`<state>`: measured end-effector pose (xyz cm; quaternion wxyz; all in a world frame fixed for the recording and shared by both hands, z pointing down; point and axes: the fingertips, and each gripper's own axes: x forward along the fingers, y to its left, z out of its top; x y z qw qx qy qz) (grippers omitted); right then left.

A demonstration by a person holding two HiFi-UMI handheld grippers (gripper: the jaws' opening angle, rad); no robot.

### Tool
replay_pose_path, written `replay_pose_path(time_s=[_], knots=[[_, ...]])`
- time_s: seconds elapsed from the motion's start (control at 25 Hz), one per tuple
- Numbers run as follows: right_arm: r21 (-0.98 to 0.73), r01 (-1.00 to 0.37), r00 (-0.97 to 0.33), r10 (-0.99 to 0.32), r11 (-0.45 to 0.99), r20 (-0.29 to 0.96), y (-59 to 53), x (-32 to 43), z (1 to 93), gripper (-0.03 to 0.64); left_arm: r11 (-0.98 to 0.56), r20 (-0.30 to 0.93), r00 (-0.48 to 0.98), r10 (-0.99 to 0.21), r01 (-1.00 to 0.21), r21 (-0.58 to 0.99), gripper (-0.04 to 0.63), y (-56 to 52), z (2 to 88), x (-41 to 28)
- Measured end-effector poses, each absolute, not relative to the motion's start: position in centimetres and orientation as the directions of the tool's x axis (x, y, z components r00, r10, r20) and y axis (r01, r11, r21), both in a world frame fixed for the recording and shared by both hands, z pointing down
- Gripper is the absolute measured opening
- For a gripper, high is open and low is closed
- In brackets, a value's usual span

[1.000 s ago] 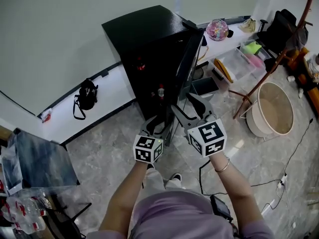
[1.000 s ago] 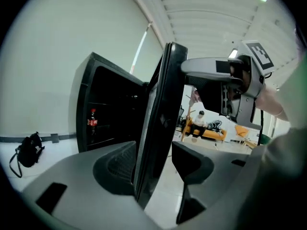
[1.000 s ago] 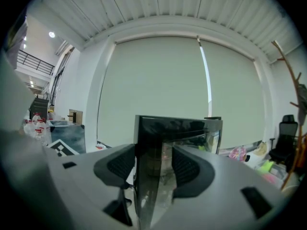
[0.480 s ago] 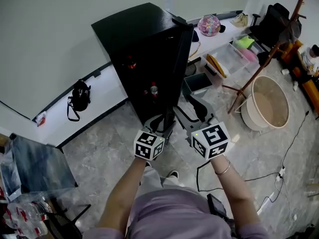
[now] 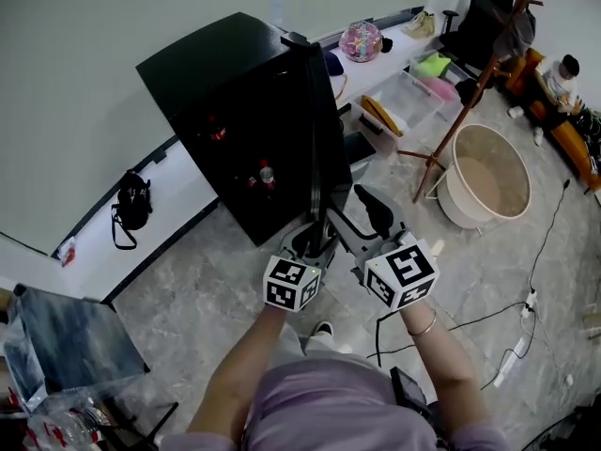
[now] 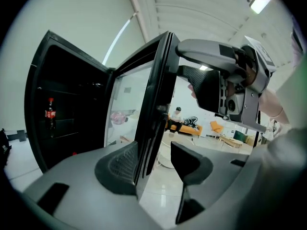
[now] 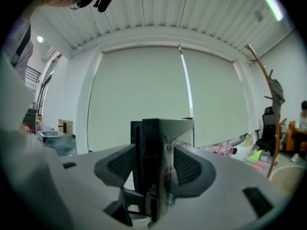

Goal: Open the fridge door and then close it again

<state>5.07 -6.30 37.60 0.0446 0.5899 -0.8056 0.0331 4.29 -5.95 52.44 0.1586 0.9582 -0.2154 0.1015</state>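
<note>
The black fridge stands by the wall with its door swung wide, edge-on to me. A cola bottle shows on a shelf inside. My left gripper is at the door's free edge, low down. In the left gripper view its jaws are open; the door passes between them, against the left pad, with a gap to the right one. My right gripper is open just right of the edge. In the right gripper view the door edge fills the gap between its jaws; contact is unclear.
Right of the fridge are clear storage boxes, a wooden coat stand and a round tub. A person sits at the far right. Cables trail on the floor. A black bag lies left of the fridge; a table is lower left.
Both grippers have moved across with the door's free edge. The right gripper, earlier off to the door's right, now lines up with the edge. The left gripper stays at it.
</note>
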Motion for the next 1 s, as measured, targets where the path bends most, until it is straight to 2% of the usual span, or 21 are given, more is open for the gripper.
replay_pose_path(time_s=[0.24,0.52,1.0], knots=[[0.012,-0.98,-0.194,-0.973,0.197,0.126,-5.8,8.8,37.7,0.256,-0.896,0.26,0.917,-0.303,-0.367,0.249,0.204,-4.1,52.5,9.1],[0.056,-0.996,-0.059,-0.987,0.068,0.149,-5.4,14.2,38.1,0.203,-0.922,0.277,0.931,-0.237,-0.306,0.239,0.196,-3.2,52.6,13.3],[0.059,-0.998,-0.019,-0.99,0.027,0.137,-5.2,18.8,38.4,0.198,-0.896,0.265,0.914,-0.307,-0.371,0.244,0.196,-6.2,51.5,13.5]])
